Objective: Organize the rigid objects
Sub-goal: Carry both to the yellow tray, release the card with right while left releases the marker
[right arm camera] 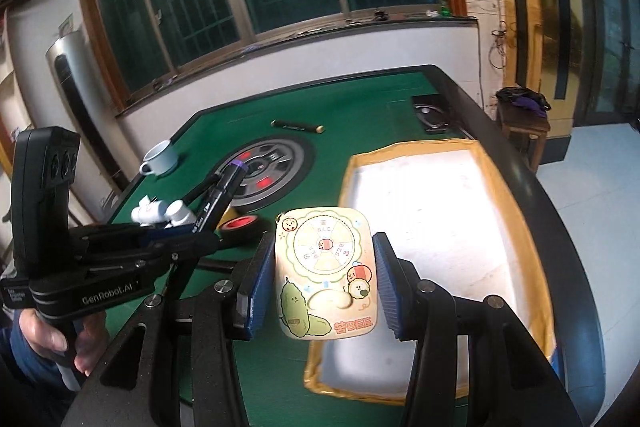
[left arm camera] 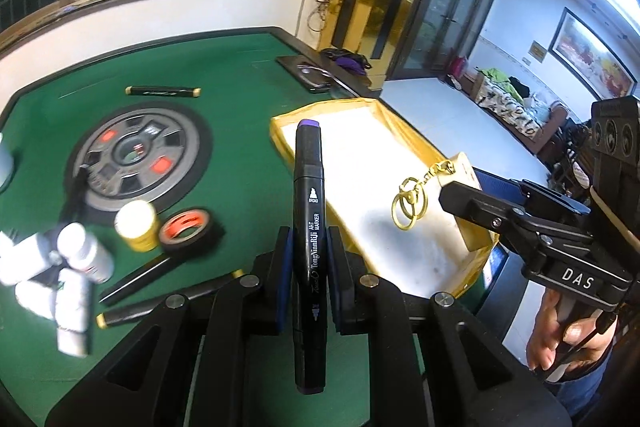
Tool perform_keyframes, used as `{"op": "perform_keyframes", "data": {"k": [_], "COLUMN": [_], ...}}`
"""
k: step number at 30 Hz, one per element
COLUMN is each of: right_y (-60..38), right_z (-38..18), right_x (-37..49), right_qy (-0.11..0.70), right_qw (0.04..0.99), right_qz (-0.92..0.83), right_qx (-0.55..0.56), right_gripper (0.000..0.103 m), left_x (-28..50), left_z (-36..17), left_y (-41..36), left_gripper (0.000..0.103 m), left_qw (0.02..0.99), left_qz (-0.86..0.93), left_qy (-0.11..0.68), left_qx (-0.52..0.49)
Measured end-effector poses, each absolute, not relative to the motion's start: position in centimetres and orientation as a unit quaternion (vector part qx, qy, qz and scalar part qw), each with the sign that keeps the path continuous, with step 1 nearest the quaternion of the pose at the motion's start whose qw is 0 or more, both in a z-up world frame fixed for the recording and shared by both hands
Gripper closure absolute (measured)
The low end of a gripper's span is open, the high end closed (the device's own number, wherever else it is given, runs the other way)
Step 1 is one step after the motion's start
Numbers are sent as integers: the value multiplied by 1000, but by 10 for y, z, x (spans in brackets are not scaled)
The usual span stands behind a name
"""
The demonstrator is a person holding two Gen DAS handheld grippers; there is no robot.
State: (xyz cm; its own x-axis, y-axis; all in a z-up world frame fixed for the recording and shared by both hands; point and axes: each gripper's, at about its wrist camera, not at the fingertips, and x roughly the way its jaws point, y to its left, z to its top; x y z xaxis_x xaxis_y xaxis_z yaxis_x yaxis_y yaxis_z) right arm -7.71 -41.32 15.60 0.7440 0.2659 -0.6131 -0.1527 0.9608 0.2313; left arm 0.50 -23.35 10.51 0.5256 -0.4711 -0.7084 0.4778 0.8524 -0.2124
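Left wrist view, left tongs (left arm camera: 308, 263) pinching marker (left arm camera: 307, 195), right tongs (right arm camera: 320, 275) pinching keychain toy (right arm camera: 326, 271), tray (right arm camera: 516, 211) bare.

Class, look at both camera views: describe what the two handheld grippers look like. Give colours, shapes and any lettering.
Both are black, angular tools with silver rivets and blue ribbed pads. The left gripper reads "GenRobot.AI" on its handle and carries a black box with round lenses. The right gripper reads "DAS" and bears a similar lens box.

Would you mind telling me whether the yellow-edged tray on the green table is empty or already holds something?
Empty. The tray shows only its bare white bottom in both views; the marker and keychain toy are still in the grippers.
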Motion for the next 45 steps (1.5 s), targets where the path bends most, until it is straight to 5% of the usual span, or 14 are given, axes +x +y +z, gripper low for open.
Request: {"op": "perform_keyframes", "data": {"k": [19, 45], "right_y": [-492, -484], "right_z": [149, 87], "right_x": [25, 120], "right_qy": [412, 506], "right_qw": [903, 856], "right_qz": [49, 14], "right_qx": [109, 103], "right_gripper": [60, 61], "left_x": [90, 113], "left_z": [80, 37], "left_y": [-321, -324], "left_gripper": [90, 90], "left_qw": [846, 844], "left_qz": [-257, -208], "left_qy": [465, 492], "left_qx": [-43, -42]}}
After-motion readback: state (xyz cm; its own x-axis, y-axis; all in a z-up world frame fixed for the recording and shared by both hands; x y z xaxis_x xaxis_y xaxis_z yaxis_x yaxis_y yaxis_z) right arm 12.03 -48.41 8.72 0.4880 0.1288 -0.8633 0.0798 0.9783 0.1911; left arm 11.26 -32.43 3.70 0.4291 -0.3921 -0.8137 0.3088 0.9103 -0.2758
